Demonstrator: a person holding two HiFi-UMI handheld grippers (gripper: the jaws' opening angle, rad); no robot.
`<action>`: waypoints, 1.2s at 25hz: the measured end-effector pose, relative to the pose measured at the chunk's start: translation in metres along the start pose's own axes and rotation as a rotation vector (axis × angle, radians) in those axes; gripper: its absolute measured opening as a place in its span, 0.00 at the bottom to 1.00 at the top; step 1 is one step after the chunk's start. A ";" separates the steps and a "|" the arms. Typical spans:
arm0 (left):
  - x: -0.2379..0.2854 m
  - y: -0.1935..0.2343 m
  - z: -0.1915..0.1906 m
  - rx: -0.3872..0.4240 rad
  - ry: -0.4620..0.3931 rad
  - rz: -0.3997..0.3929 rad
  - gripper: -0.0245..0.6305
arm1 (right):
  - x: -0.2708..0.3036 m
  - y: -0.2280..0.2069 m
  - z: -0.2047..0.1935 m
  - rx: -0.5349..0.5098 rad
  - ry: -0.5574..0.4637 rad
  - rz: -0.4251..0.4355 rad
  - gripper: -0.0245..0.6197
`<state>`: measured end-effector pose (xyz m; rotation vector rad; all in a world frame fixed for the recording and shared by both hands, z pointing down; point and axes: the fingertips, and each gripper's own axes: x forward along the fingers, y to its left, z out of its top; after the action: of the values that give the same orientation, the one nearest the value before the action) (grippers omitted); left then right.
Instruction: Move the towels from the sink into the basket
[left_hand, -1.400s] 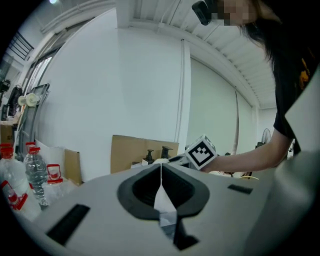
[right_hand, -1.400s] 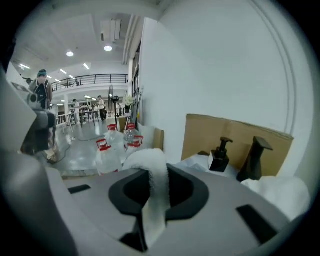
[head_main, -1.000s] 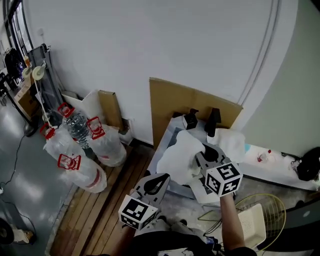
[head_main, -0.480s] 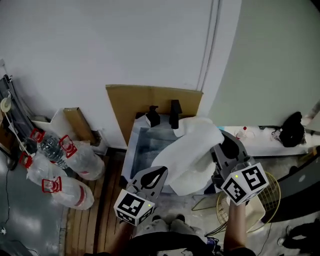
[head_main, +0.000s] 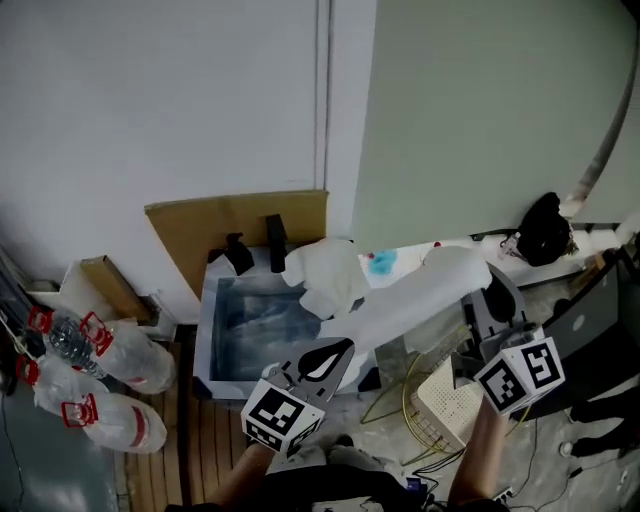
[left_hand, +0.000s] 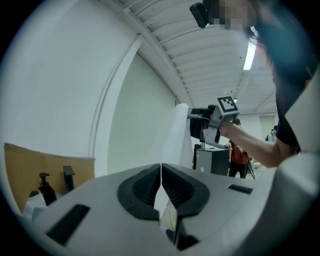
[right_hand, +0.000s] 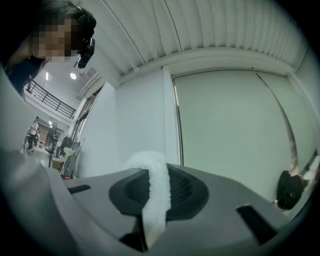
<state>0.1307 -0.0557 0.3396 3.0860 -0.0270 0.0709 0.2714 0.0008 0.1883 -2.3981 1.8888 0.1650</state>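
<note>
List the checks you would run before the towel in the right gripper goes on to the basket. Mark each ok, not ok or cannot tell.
1. Right gripper holding the towel: ok, its jaws pinch the cloth.
2. Towel's tail free of the sink: not ok, the low end hangs at the sink's right rim.
3. Left gripper free: ok, jaws together, nothing held.
4. Basket ready to take it: cannot tell, its inside is not shown.
5. Sink emptied: not ok, a second towel lies on its back rim.
</note>
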 end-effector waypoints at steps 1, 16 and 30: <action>0.011 -0.009 0.001 0.002 0.001 -0.023 0.05 | -0.010 -0.013 0.005 -0.005 -0.008 -0.023 0.12; 0.146 -0.135 -0.008 0.016 0.034 -0.330 0.05 | -0.165 -0.175 0.039 -0.058 -0.064 -0.372 0.12; 0.178 -0.181 -0.033 0.015 0.112 -0.451 0.05 | -0.280 -0.278 -0.058 0.048 0.088 -0.714 0.12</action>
<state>0.3105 0.1242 0.3711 3.0103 0.6690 0.2222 0.4785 0.3277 0.2841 -2.8937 0.9348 -0.0382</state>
